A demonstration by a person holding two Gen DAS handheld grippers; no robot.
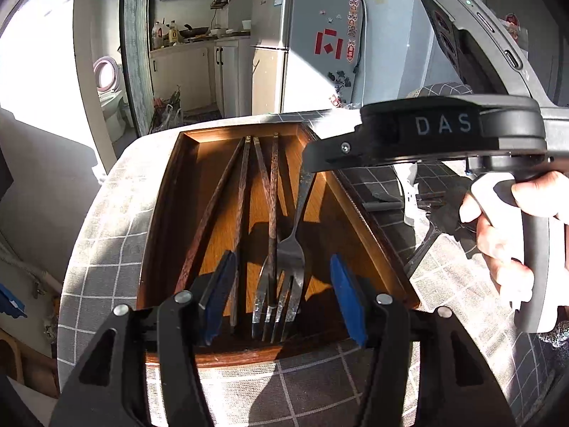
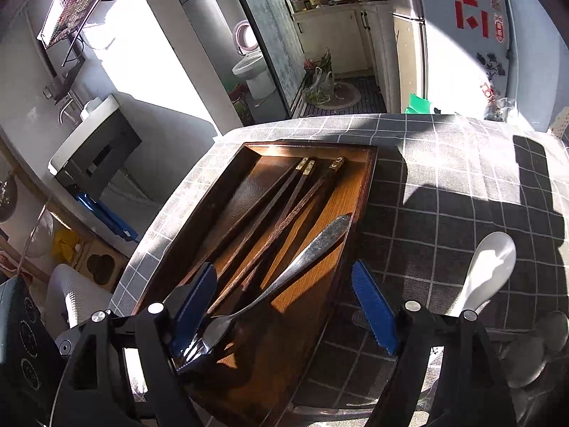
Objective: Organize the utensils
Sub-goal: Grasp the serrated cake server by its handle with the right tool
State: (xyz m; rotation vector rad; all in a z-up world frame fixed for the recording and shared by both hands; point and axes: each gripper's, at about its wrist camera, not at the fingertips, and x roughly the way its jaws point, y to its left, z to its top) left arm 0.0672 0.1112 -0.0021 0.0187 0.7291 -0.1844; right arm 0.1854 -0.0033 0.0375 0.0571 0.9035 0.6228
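Letters "DAS", pale on black, stand on the head of the right gripper (image 1: 322,163), left wrist view, over the far right corner of the wooden tray (image 1: 167,192).

Fridge (image 1: 306,42) beyond the table's far edge: red stickers and small magnets on the door, red angular mark resembling characters, not readable. A label with a QR-type square near the fridge's top left; print too small.

Chopsticks (image 2: 270,210) in the tray carry gold-marked ends near the tray's far edge; characters illegible.
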